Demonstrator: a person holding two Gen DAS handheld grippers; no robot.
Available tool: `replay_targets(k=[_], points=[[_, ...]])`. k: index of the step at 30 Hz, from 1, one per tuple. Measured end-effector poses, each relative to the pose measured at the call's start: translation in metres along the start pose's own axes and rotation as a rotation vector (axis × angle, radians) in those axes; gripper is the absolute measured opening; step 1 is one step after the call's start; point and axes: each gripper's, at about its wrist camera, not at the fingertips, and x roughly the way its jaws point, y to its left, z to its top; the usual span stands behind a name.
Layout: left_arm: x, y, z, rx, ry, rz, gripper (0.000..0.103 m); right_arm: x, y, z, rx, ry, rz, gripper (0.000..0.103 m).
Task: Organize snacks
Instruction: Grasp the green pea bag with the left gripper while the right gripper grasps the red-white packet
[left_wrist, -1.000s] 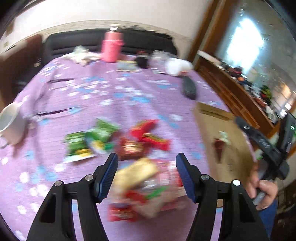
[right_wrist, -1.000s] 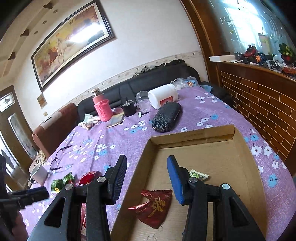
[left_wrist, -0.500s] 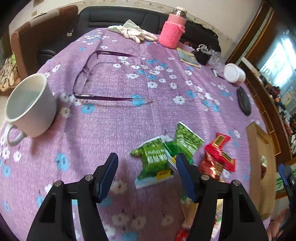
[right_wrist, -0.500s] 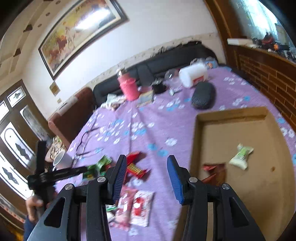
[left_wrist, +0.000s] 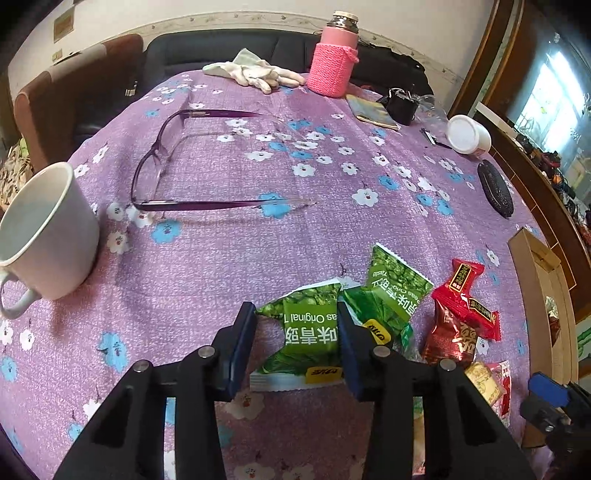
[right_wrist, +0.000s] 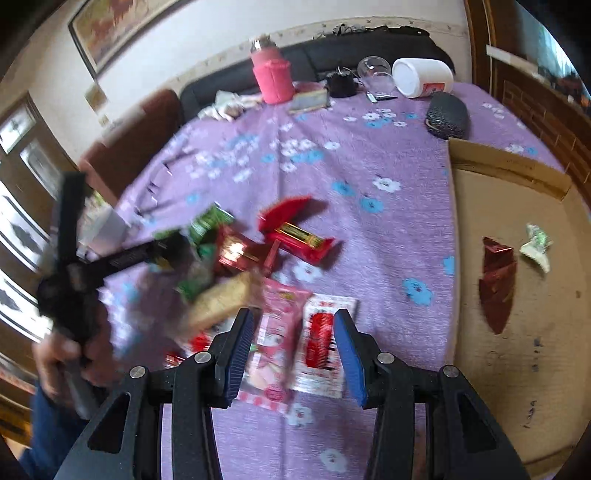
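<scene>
A green pea packet (left_wrist: 310, 332) lies flat on the purple cloth between the pads of my left gripper (left_wrist: 295, 345). The jaws are closing; the packet's corners reach both pads, and no squeeze shows. A second green packet (left_wrist: 391, 295) and red packets (left_wrist: 461, 317) lie just to the right. My right gripper (right_wrist: 293, 343) hovers open over a pink packet (right_wrist: 273, 343) and a red-and-white packet (right_wrist: 321, 343), holding nothing. The cardboard box (right_wrist: 517, 369) at the right holds a dark red wrapper (right_wrist: 496, 280) and a white-green one (right_wrist: 535, 245).
A white mug (left_wrist: 44, 232) stands at the left and purple glasses (left_wrist: 166, 177) lie behind it. Further back are white gloves (left_wrist: 255, 72), a pink bottle (left_wrist: 334, 62), a white jar (left_wrist: 467, 134) and a black case (left_wrist: 495, 188). A sofa runs along the table's far side.
My left gripper moved left from the tan packet to the green pea packet, came lower, and its jaws narrowed. My right gripper swung from over the box to the snack pile.
</scene>
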Motion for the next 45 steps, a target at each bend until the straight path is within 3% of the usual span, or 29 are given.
replay_targets(k=[3,7,9,13,18,21,24,27,31,35,38,41,45], points=[[-0.004,0.001,0.000,-0.008,-0.005,-0.015,0.041,0.007,0.004,-0.002,-0.074,0.029,-0.079,0.039],[-0.006,-0.003,-0.002,0.004,-0.011,-0.026,0.041,0.019,0.003,-0.007,-0.118,0.076,-0.104,0.033],[-0.008,-0.005,-0.002,0.010,-0.014,-0.031,0.041,0.024,0.004,-0.009,-0.131,0.082,-0.098,0.033],[-0.007,-0.005,-0.002,0.013,-0.009,-0.022,0.041,0.032,0.019,-0.011,-0.218,0.063,-0.177,0.033],[0.000,-0.002,-0.002,-0.001,0.015,-0.014,0.041,0.035,0.016,-0.005,-0.229,0.075,-0.187,0.033],[0.001,-0.003,-0.003,0.009,0.015,-0.011,0.041,0.035,0.011,-0.003,-0.223,0.079,-0.162,0.032],[0.000,-0.009,-0.005,0.037,0.004,0.015,0.040,0.033,0.009,-0.005,-0.224,0.059,-0.143,0.023],[-0.002,-0.009,-0.005,0.034,-0.003,0.010,0.039,0.028,0.003,0.000,-0.169,0.031,-0.113,0.021],[-0.011,-0.008,-0.003,0.020,-0.041,-0.021,0.038,0.015,-0.001,0.017,-0.083,-0.056,-0.083,0.021],[-0.021,-0.014,-0.002,0.033,-0.089,-0.054,0.038,0.000,0.002,0.041,0.014,-0.192,0.015,0.021],[-0.029,-0.022,-0.004,0.055,-0.123,-0.076,0.038,-0.001,0.013,0.044,0.016,-0.303,0.091,0.021],[-0.037,-0.033,-0.008,0.089,-0.153,-0.093,0.038,0.015,0.020,0.037,-0.007,-0.265,0.141,0.021],[-0.040,-0.052,-0.015,0.149,-0.158,-0.110,0.038,0.021,0.016,0.034,0.009,-0.248,0.143,0.021]])
